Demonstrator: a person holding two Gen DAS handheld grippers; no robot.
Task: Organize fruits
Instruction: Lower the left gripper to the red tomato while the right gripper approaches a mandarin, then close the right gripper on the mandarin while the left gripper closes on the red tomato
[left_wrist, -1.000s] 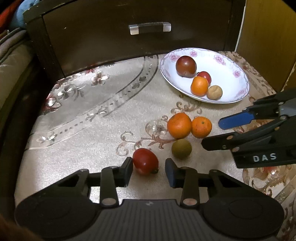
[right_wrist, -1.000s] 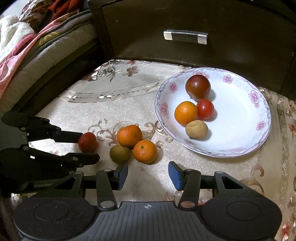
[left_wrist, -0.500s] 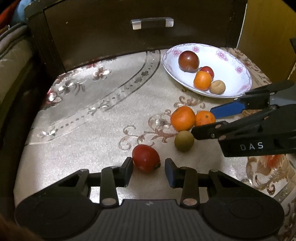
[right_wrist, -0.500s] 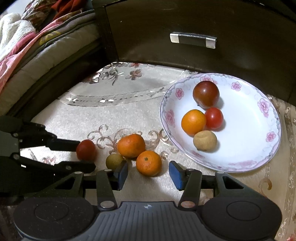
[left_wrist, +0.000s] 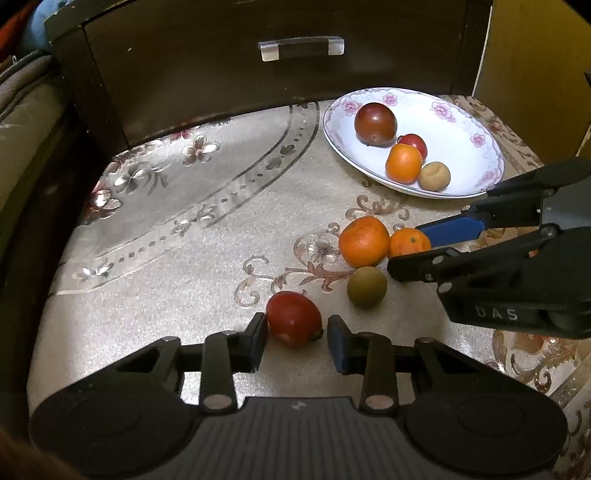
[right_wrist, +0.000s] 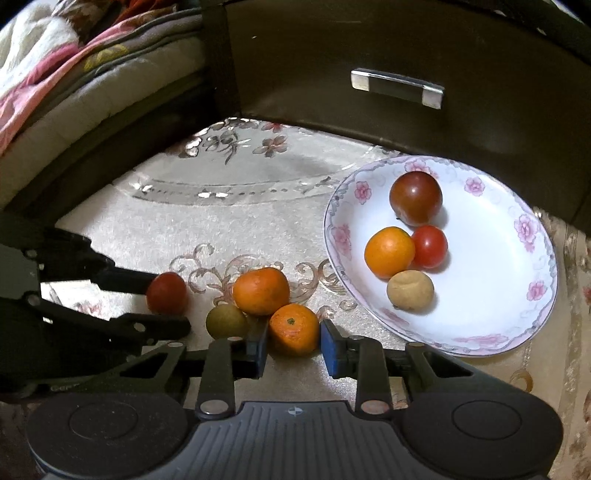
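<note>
A white flowered plate (left_wrist: 458, 122) (right_wrist: 491, 321) holds a dark tomato (left_wrist: 375, 123), a small red tomato (left_wrist: 415, 142), an orange (left_wrist: 403, 163) and a tan fruit (left_wrist: 435, 176). On the cloth lie a red tomato (left_wrist: 293, 323) (right_wrist: 166, 293), a green fruit (left_wrist: 366, 287) (right_wrist: 226, 321), a large orange (left_wrist: 364, 242) (right_wrist: 261, 291) and a small orange (left_wrist: 409, 242) (right_wrist: 293, 328). My left gripper (left_wrist: 297, 338) is open with the red tomato between its fingers. My right gripper (right_wrist: 291, 341) is open around the small orange.
A dark wooden drawer front with a metal handle (left_wrist: 301, 48) (right_wrist: 397, 86) stands behind the patterned cloth (left_wrist: 184, 206). Bedding (right_wrist: 55, 74) lies to the left. A yellow panel (left_wrist: 535, 55) is at the right.
My right gripper has moved forward until its fingers flank the small orange. My left gripper has edged closer around the red tomato. The fruits have not moved.
</note>
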